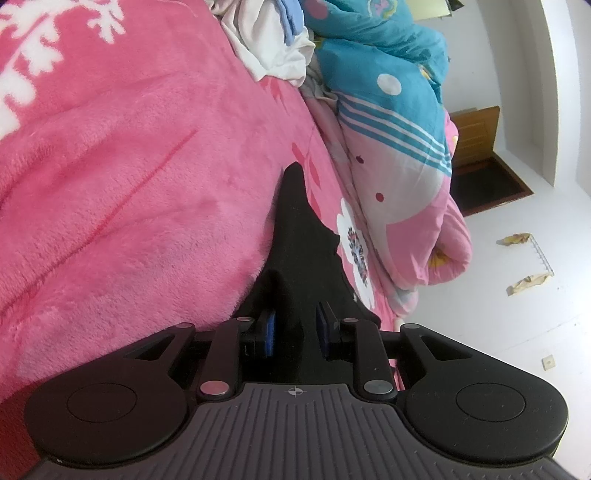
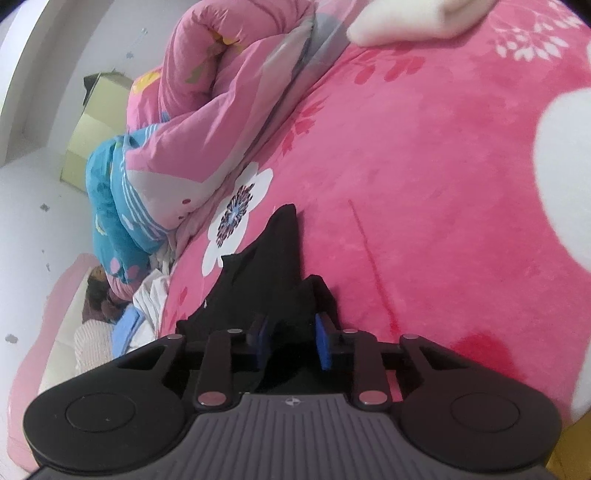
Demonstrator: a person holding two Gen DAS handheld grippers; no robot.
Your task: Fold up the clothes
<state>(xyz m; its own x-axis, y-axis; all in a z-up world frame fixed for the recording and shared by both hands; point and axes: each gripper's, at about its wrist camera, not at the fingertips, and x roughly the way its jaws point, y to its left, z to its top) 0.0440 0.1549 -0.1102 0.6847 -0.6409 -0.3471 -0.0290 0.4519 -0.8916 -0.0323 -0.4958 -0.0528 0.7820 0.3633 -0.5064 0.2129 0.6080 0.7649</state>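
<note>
A black garment [image 1: 295,229] lies in a narrow strip on the pink fleece blanket [image 1: 129,184] and runs back between the blue pads of my left gripper [image 1: 297,328], which is shut on its near end. In the right wrist view the same black garment [image 2: 273,258] bunches up between the fingers of my right gripper [image 2: 291,332]. Cloth drapes over the left pad and rises beside the right one, and this gripper is shut on it. The part of the garment under both grippers is hidden.
A rolled pink and blue quilt [image 1: 399,155] [image 2: 207,122] lies along the bed's edge. Loose white and blue clothes [image 1: 269,44] [image 2: 147,302] sit in a pile beside it. A folded white item [image 2: 417,18] rests farther on the blanket [image 2: 424,184]. White floor [image 1: 517,332] and a wooden cabinet [image 1: 476,125] lie beyond.
</note>
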